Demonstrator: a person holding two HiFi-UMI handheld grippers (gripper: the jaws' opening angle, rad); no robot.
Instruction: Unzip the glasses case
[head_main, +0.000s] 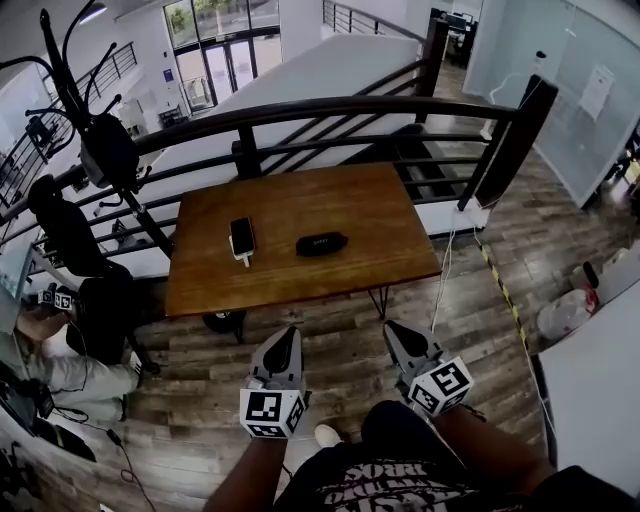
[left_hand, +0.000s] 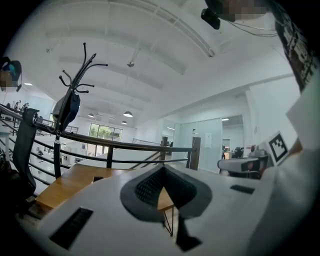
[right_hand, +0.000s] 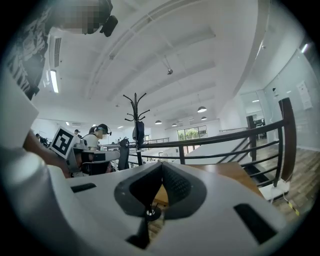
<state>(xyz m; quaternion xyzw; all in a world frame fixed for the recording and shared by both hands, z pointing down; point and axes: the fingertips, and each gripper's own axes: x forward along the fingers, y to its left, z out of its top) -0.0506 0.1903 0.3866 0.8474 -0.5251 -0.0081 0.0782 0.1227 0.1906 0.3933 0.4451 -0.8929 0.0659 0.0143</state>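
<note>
The glasses case (head_main: 321, 243), a dark oval pouch, lies flat near the middle of the wooden table (head_main: 380, 215), just to the right of a phone (head_main: 242, 237) and apart from it. It looks fully zipped, so the task seems not yet begun. Both tools hang well short of the table's near edge, over the floor. The left gripper (head_main: 284, 338) has its jaws pressed together with nothing between them, and so does the right gripper (head_main: 399, 334); each gripper's own view shows the tips meeting on empty air. The main risk, as I judge it, is that the case is loose and light. A tug on the zip with one gripper, without the other pinning the body, would likely drag the whole case across the table, perhaps into the phone. The zip pull is too small to make out from here, so reaching for the wrong end is possible. Jaws that stay shut on arrival would only nudge the case away.
</note>
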